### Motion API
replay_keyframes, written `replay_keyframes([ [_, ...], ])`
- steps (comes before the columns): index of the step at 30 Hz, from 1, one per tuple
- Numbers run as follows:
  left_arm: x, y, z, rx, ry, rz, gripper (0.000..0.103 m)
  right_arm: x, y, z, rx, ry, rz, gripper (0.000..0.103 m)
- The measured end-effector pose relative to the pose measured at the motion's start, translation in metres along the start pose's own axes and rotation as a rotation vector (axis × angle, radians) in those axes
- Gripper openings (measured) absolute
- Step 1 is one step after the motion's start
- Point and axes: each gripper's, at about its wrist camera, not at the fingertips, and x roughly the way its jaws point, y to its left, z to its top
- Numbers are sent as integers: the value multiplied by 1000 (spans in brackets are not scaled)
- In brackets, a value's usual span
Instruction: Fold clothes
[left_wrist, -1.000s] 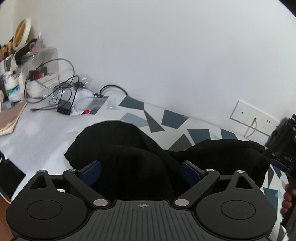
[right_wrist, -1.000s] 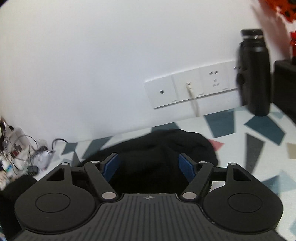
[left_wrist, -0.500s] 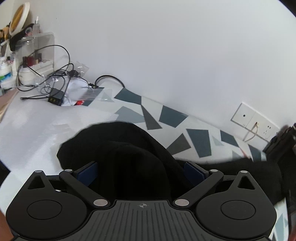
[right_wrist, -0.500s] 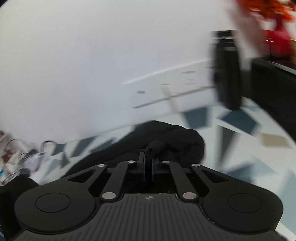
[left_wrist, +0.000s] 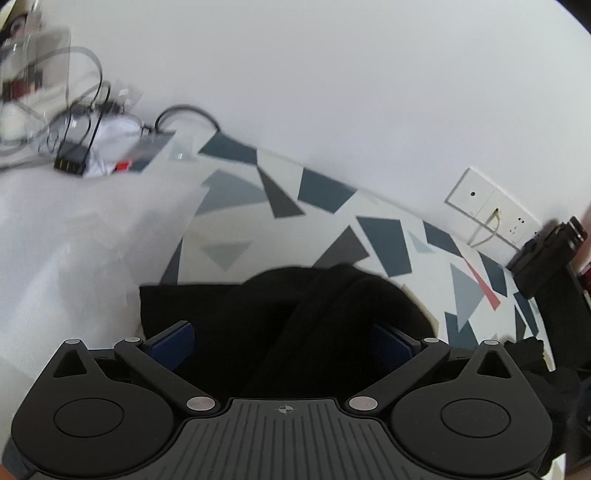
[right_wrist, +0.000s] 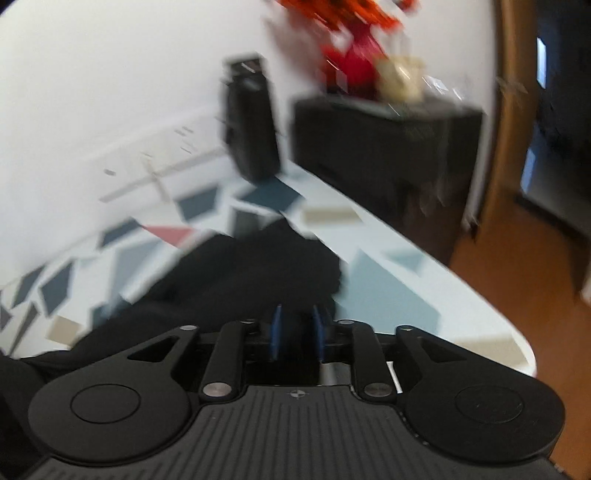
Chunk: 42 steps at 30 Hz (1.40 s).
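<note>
A black garment (left_wrist: 295, 306) lies crumpled on the patterned tablecloth (left_wrist: 332, 192). My left gripper (left_wrist: 284, 339) is open, its blue pads on either side of a fold of the garment, not closed on it. In the right wrist view the black garment (right_wrist: 258, 258) lies toward the table's right end. My right gripper (right_wrist: 295, 328) is nearly closed, its blue pads pinching a bunch of the black cloth between them. The right view is blurred by motion.
A black bottle (right_wrist: 251, 122) and a black box (right_wrist: 380, 147) with red flowers (right_wrist: 351, 48) stand at the right end by the wall. Wall sockets (left_wrist: 487, 206) are behind. Cables and a charger (left_wrist: 70, 162) lie far left. The table's rounded edge (right_wrist: 498, 314) drops to wood floor.
My right gripper closed on the black cloth and has pulled it to the right. The garment has shifted right and nearer under my open left gripper.
</note>
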Motion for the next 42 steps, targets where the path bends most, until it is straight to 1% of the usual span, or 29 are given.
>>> replay_keyframes([
  [1,1,4,-2,-8,11,-4,101,-3,10,2,-24,-14,19,30],
  [3,2,12,-8,-8,39,-12,101,-4,31,2,-75,-12,79,37],
  [5,2,16,-17,13,78,-28,102,0,53,0,-126,13,151,50],
  [7,1,20,-26,39,123,-46,102,4,74,-5,-175,75,234,53],
  [8,0,21,-33,58,150,-49,102,6,84,-10,-203,108,277,59],
  [10,-1,23,-46,100,195,-39,102,11,107,-24,-289,195,350,67],
  [12,-1,27,-59,124,228,-11,102,13,130,-42,-396,260,371,69],
  [13,1,31,-64,114,241,-3,102,16,139,-51,-448,293,369,70],
  [14,2,36,-68,96,253,-3,95,21,146,-60,-487,326,360,70],
  [15,4,43,-71,65,261,-18,74,27,150,-66,-494,351,353,70],
  [16,6,49,-73,35,268,-28,61,32,152,-70,-485,372,349,65],
  [17,8,54,-73,7,270,-24,46,37,152,-72,-467,385,354,41],
  [18,9,58,-72,-16,268,-21,35,42,153,-71,-444,396,369,30],
  [19,11,61,-71,-32,257,-18,32,48,154,-70,-422,408,382,19],
  [20,13,64,-69,-46,246,-13,29,53,157,-68,-411,405,381,15],
  [23,24,64,-61,-49,228,18,29,67,167,-65,-409,363,358,11],
  [27,45,53,-42,-2,188,54,29,85,176,-51,-378,319,336,9],
  [30,68,45,-15,14,127,84,28,109,181,-35,-319,298,313,8],
  [33,92,37,14,27,59,117,28,134,188,-14,-256,290,270,6],
  [34,96,35,22,26,40,123,28,133,191,-7,-258,270,274,5],
  [36,89,33,36,8,18,117,29,120,195,6,-287,206,310,4],
  [38,77,33,42,14,-10,110,35,96,193,14,-303,135,363,4],
  [39,72,36,40,21,-14,112,39,84,187,16,-288,117,395,4],
  [42,59,61,30,18,12,121,43,49,165,11,-233,94,494,4],
])
